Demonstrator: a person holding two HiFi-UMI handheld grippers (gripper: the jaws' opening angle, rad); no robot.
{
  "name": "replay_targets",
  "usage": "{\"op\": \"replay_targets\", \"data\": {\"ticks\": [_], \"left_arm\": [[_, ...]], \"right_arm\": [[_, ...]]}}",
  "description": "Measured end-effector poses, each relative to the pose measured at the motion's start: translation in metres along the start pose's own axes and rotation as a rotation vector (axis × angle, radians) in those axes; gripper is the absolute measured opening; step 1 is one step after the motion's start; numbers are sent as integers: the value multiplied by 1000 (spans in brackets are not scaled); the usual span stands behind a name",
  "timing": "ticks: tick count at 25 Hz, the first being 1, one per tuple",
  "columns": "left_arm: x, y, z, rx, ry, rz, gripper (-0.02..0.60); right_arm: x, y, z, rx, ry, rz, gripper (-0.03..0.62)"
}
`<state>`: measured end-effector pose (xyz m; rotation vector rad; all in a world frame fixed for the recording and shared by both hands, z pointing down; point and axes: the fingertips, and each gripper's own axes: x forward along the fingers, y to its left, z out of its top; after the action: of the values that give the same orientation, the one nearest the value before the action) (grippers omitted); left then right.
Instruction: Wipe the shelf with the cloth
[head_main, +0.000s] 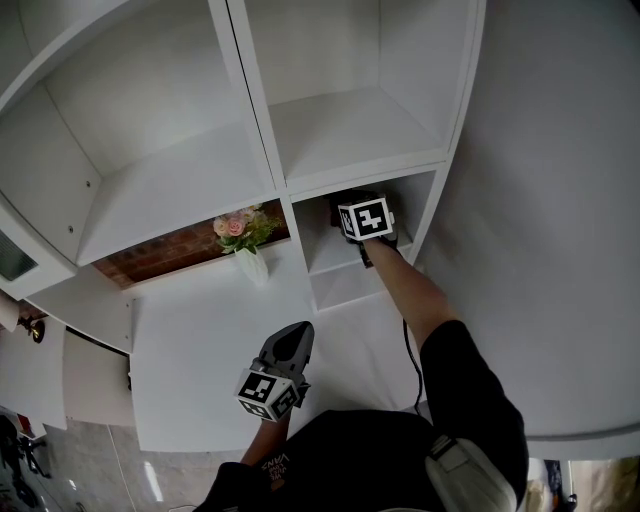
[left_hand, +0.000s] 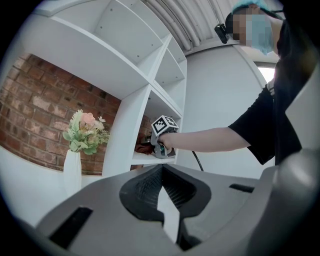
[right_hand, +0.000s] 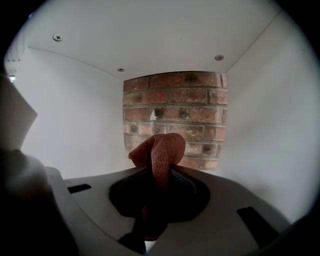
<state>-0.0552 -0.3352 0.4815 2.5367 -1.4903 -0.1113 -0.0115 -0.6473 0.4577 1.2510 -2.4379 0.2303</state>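
Observation:
A rust-orange cloth sticks up between the jaws of my right gripper, which is shut on it. That gripper reaches into a small white compartment of the shelf unit; its tips are hidden there in the head view. In the left gripper view the right gripper holds the cloth just above the compartment's shelf board. My left gripper hovers low over the white counter, shut and holding nothing, its jaws meeting at the tips.
A white vase of pink flowers stands on the counter left of the compartment, before a brick wall. Brick also backs the compartment, with white walls close on both sides. A black cable hangs under the right arm.

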Motion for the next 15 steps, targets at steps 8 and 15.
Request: {"op": "replay_targets", "data": {"ticks": [8,15], "left_arm": [[1,-7,-1,-9,5,-34,6],[-5,-9,-1,-21,-1,-44,6]], "right_arm": [[-28,-50,-4,19,22,-200,55],[-49,-67,-9,67,4,-316,55]]}}
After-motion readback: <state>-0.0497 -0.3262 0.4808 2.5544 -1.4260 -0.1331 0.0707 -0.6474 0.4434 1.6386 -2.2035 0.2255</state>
